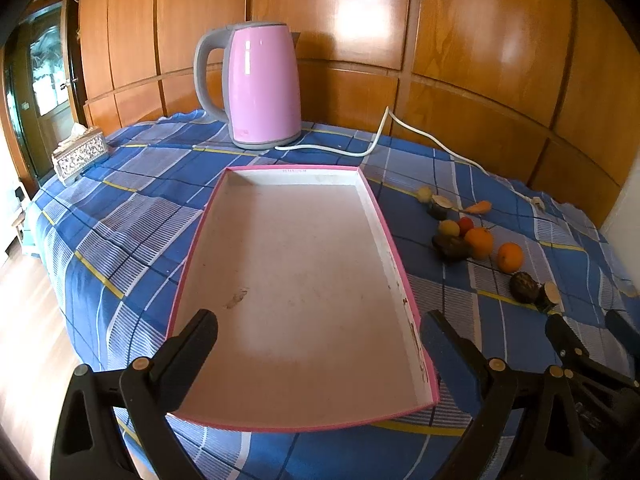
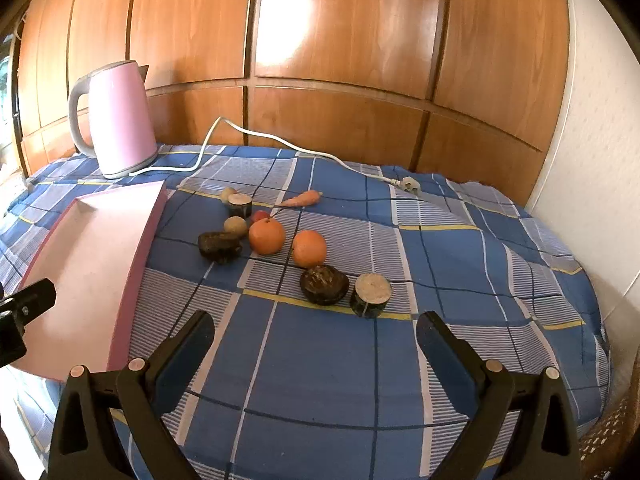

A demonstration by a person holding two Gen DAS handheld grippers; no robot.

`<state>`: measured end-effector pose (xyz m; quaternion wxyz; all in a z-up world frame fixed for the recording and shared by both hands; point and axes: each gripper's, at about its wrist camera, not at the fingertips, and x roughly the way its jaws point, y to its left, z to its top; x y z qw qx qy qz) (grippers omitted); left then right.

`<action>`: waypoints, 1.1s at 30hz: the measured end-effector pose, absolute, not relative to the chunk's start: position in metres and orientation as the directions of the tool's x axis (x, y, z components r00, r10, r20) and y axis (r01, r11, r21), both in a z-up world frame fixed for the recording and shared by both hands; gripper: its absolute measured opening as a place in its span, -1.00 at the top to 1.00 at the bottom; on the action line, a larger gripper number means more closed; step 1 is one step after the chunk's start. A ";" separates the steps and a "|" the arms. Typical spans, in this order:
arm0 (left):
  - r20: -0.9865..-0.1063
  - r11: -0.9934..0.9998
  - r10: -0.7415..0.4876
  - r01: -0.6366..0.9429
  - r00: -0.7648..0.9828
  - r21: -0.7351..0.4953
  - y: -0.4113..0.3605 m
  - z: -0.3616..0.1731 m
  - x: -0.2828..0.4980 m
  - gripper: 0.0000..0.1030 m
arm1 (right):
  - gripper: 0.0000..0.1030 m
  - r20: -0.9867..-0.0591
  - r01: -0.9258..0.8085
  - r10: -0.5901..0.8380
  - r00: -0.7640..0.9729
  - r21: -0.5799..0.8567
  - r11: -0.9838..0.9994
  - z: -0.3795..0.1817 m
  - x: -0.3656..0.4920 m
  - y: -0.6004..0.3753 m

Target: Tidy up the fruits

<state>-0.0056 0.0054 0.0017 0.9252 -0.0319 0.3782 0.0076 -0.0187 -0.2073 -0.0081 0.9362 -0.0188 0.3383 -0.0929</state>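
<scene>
A pink-rimmed tray (image 1: 382, 216) with nothing in it lies on the blue checked cloth; it also shows in the right wrist view (image 2: 138, 264). My left gripper (image 1: 318, 330) is open over its near end. To the tray's right lie two oranges (image 2: 267, 236) (image 2: 309, 249), a carrot (image 2: 301, 199), a small red fruit (image 2: 260, 215), a pale round fruit (image 2: 235, 225), dark lumps (image 2: 324, 284) (image 2: 219, 246) and cut dark pieces (image 2: 372, 295) (image 2: 240, 205). My right gripper (image 2: 315, 332) is open, just short of the nearest pieces. The fruits also show in the left wrist view (image 1: 479, 242).
A pink kettle (image 1: 264, 84) stands at the back by the wooden wall, its white cord (image 2: 280, 146) trailing right to a plug (image 2: 410, 184). A patterned tissue box (image 1: 79, 154) sits at the far left. The table edge drops off left and right.
</scene>
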 end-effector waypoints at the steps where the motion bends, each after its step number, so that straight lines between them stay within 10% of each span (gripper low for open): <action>1: -0.698 0.998 -0.008 -0.040 0.716 -0.052 0.006 0.003 -0.007 -0.99 | -0.99 -0.629 0.160 -0.187 0.755 -0.099 0.982 -0.008 -0.019 -0.207; 33: -0.701 0.999 -0.030 -0.011 0.712 -0.053 0.001 0.006 -0.010 -0.99 | -0.99 -0.625 0.155 -0.183 0.759 -0.099 0.983 -0.009 -0.024 -0.209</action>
